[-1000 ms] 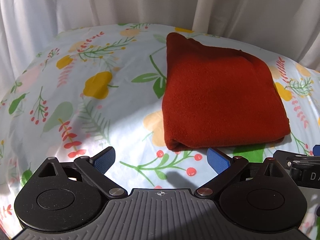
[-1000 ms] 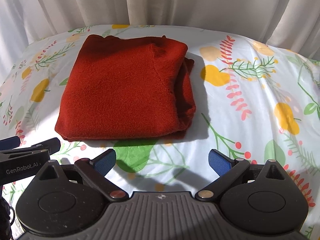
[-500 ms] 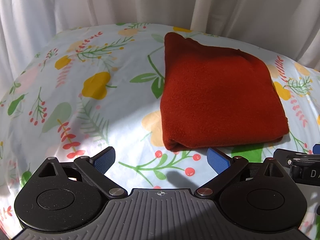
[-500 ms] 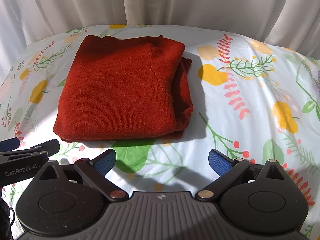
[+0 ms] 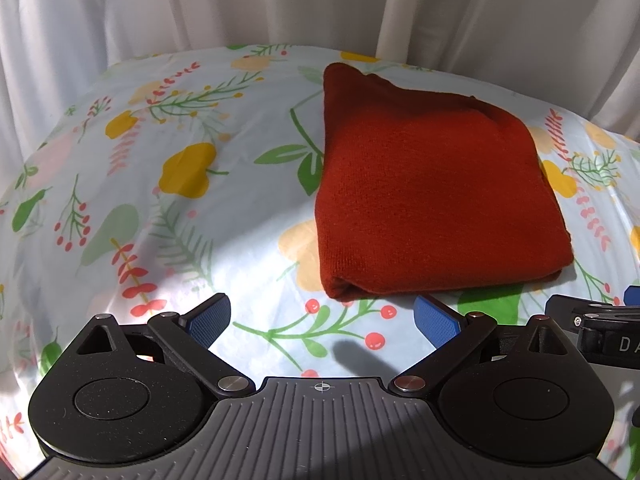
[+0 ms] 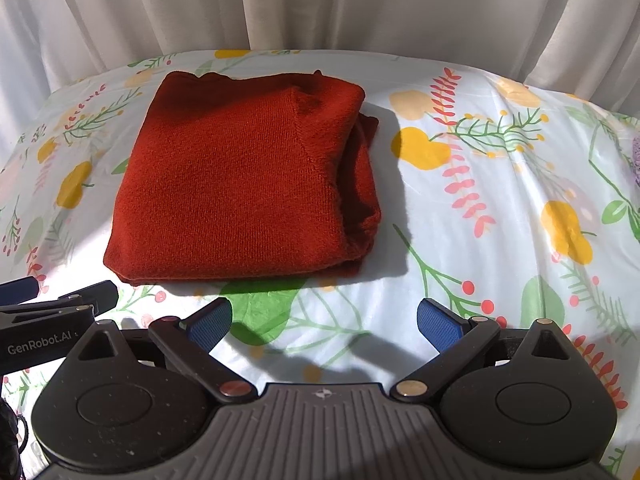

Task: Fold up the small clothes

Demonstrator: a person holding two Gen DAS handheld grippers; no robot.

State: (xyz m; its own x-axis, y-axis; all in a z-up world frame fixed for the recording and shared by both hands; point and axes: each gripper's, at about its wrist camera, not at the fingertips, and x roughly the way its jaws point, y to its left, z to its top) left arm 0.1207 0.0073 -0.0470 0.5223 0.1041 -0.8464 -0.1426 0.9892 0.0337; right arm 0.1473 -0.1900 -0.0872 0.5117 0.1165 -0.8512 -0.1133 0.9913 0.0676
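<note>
On the floral sheet (image 6: 460, 240), sweater (image 6: 240, 184) folded; left gripper (image 5: 322, 316) & right gripper (image 6: 324, 318) spread, empty — advise withdrawing w/o snagging edges.

Black tongs (image 5: 323, 318), blue ribbed pads (image 5: 208, 322)

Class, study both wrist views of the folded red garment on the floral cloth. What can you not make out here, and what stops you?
- What kind of garment the red garment is: folded, its inner layers are hidden in both views.
- Purple object: cut off by the right wrist view's edge.
- Table under the floral cloth: covered.
- Room behind: white curtain blocks it.
</note>
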